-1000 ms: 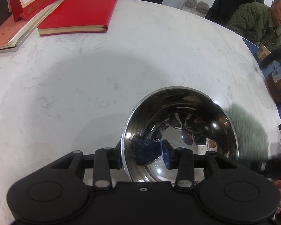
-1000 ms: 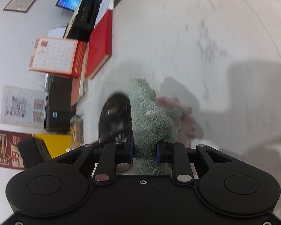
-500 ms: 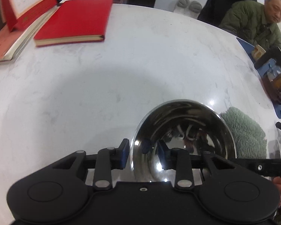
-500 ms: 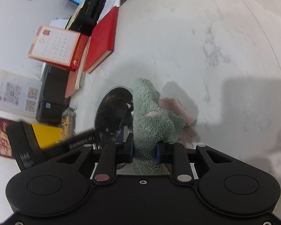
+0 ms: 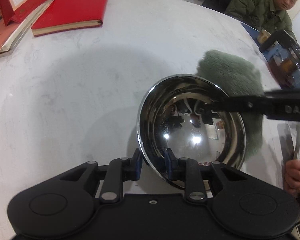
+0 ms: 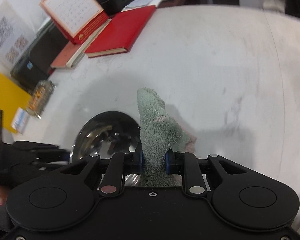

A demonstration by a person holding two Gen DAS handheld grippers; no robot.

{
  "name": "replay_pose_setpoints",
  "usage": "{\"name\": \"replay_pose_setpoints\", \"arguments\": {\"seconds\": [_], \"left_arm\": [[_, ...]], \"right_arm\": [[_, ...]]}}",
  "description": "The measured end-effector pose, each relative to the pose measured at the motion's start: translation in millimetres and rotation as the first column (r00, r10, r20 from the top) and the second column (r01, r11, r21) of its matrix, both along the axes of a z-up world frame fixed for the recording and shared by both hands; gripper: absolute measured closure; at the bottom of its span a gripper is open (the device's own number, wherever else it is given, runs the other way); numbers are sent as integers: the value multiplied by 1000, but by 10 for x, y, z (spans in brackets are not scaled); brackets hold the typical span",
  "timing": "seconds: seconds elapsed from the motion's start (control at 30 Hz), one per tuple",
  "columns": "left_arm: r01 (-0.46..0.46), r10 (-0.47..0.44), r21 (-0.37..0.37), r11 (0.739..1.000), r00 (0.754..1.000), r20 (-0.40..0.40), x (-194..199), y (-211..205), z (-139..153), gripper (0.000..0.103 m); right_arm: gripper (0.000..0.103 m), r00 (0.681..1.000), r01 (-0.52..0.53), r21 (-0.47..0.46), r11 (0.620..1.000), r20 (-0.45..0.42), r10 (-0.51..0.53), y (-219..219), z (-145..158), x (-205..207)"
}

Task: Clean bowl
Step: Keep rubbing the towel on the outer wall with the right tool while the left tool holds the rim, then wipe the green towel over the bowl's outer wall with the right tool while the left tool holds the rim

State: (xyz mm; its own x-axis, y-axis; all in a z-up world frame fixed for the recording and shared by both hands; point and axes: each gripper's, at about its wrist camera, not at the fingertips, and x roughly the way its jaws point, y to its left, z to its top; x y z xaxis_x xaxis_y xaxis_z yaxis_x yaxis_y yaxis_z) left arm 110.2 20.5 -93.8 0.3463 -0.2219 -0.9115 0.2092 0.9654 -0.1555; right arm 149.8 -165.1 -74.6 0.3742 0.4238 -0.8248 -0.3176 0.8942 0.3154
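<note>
Steel bowl (image 5: pixel 192 132) tipped up off the white tabletop (image 5: pixel 90 92), your left tongs (image 5: pixel 153 163) pinching its near rim, one pad inside, one outside. Your right tongs (image 6: pixel 154 163) clamp a soft green cloth (image 6: pixel 158 128), bowl (image 6: pixel 108 134) just to their left. Polished wall looks thin, stiff, slippery: likely light, prone to pivot in a rim pinch. Cloth will fold to the curve. Open room ahead; red book (image 5: pixel 70 10) and calendar (image 6: pixel 74 10) far left
</note>
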Motion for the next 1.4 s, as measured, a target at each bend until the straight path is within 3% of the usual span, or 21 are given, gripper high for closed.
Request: {"name": "replay_pose_setpoints", "arguments": {"seconds": [0.13, 0.47, 0.73, 0.93, 1.13, 1.4], "left_arm": [[11, -12, 20, 1000, 999, 35, 135, -6, 62, 80], [66, -66, 20, 998, 997, 35, 362, -105, -78, 77], [26, -26, -8, 1000, 999, 31, 310, -63, -98, 81], [7, -6, -30, 1000, 1000, 19, 284, -27, -104, 81], [-16, 16, -36, 999, 1000, 12, 236, -36, -104, 81], [-49, 50, -43, 998, 999, 1, 190, -59, -109, 80]], "right_arm": [[84, 998, -46, -57, 997, 33, 47, 91, 30, 9], [84, 993, -92, -110, 990, 62, 99, 154, 74, 2], [84, 951, -173, -277, 945, 202, 234, 340, 300, -233], [84, 936, -168, -339, 926, 238, 258, 401, 367, -286], [84, 970, -113, -229, 967, 187, 157, 294, 337, -67], [84, 945, -193, -246, 950, 214, 247, 514, 391, -249]]}}
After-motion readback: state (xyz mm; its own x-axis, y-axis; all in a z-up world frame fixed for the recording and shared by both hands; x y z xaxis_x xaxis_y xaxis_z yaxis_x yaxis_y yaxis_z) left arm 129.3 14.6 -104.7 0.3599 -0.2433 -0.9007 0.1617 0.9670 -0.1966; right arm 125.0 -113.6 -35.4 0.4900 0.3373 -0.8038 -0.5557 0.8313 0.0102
